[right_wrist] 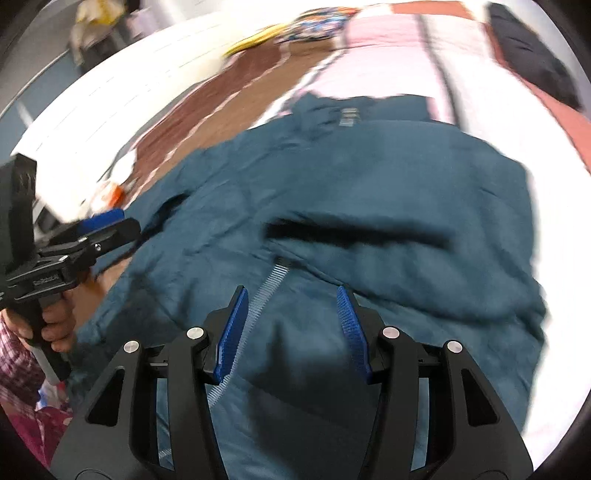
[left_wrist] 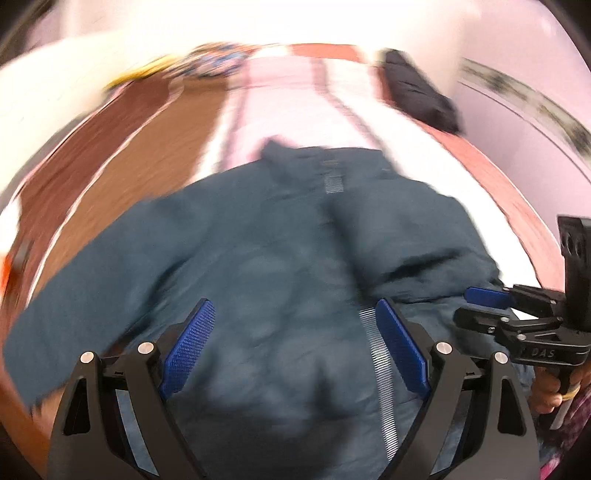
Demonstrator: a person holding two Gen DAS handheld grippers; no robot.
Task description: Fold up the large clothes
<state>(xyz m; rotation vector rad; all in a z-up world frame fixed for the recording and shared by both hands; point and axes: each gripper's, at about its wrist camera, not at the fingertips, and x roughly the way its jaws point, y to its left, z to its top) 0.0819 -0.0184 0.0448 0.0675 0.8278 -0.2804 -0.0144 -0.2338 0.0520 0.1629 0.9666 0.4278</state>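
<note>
A large dark teal padded jacket (left_wrist: 280, 236) lies spread on a bed, collar at the far end and a silver zipper (left_wrist: 376, 354) running down its front. It also fills the right wrist view (right_wrist: 369, 192), where its right sleeve is folded across the body. My left gripper (left_wrist: 295, 314) is open and empty above the jacket's lower front. My right gripper (right_wrist: 291, 299) is open and empty above the zipper (right_wrist: 258, 295). Each gripper shows in the other's view: the right one (left_wrist: 480, 306) at the jacket's right edge, the left one (right_wrist: 107, 221) at its left edge. Both views are motion-blurred.
The bed has a pink, white and brown patchwork cover (left_wrist: 288, 96). A black folded garment (left_wrist: 417, 88) lies at the far right, also seen in the right wrist view (right_wrist: 532, 51). Colourful cloth (right_wrist: 317, 18) lies at the far end. An orange and white item (right_wrist: 110, 194) sits left of the jacket.
</note>
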